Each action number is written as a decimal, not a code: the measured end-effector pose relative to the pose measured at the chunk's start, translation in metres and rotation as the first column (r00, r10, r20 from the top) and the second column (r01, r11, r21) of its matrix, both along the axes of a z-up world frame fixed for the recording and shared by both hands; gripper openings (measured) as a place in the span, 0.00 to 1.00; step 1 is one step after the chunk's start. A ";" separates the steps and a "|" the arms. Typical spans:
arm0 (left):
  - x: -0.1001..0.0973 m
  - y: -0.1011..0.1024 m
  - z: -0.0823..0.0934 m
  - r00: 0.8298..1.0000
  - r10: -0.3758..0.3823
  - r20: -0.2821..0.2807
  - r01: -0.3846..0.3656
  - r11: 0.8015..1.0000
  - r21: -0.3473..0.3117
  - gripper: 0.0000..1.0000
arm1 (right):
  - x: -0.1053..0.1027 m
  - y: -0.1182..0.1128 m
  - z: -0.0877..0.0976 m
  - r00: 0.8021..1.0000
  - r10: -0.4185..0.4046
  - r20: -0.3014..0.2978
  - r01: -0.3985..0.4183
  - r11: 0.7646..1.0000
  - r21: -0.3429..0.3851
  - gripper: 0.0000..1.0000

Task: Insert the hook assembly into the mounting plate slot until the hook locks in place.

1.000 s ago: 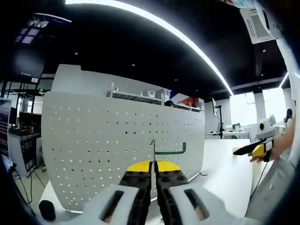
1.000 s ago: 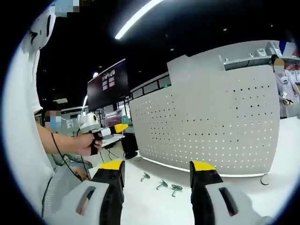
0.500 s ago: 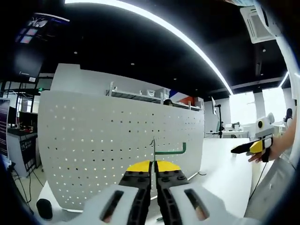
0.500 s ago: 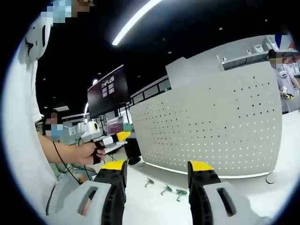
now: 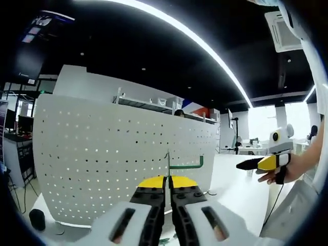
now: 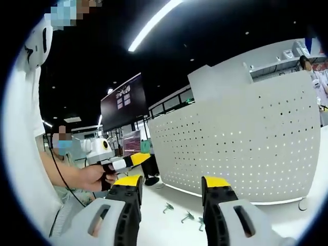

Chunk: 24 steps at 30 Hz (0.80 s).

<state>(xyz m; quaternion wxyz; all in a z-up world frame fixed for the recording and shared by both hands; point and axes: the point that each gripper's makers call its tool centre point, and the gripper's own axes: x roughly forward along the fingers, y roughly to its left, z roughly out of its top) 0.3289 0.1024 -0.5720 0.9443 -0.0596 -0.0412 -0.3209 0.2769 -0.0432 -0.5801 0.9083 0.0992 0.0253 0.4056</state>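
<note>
While left hand-held gripper (image 5: 167, 192) stays pinching green hook (image 5: 185, 165) ahead of its tips, pegboard (image 5: 118, 159) has drawn nearer; insertion pending. Right hand-held gripper (image 6: 170, 197): spread, spare hooks (image 6: 187, 217) beneath.

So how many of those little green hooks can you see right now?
4. One green hook is pinched in the left gripper, facing the pegboard. Three spare hooks lie on the white table between the right gripper's jaws. Others may be hidden.
</note>
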 end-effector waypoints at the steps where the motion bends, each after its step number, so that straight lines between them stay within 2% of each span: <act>1: -0.002 -0.003 0.001 1.000 -0.005 0.004 0.005 1.000 -0.003 0.02 | 0.000 0.003 0.001 1.000 0.007 -0.004 -0.007 1.000 0.002 0.43; 5: -0.004 -0.014 -0.001 1.000 -0.005 -0.013 0.005 1.000 -0.010 0.02 | 0.000 0.010 0.004 1.000 0.021 0.000 -0.021 1.000 0.009 0.42; 12: -0.010 -0.032 0.000 1.000 -0.003 -0.019 0.003 1.000 0.031 0.02 | 0.003 0.018 0.011 0.999 0.032 0.004 -0.032 0.999 0.022 0.37; 19: -0.014 -0.045 0.000 1.000 0.003 -0.017 -0.002 0.998 0.067 0.02 | 0.006 0.030 0.016 0.999 0.051 0.009 -0.051 0.998 0.034 0.35; 24: -0.014 -0.050 0.000 1.000 0.002 -0.028 0.000 0.998 0.067 0.02 | 0.008 0.034 0.019 0.998 0.059 0.016 -0.060 0.997 0.039 0.34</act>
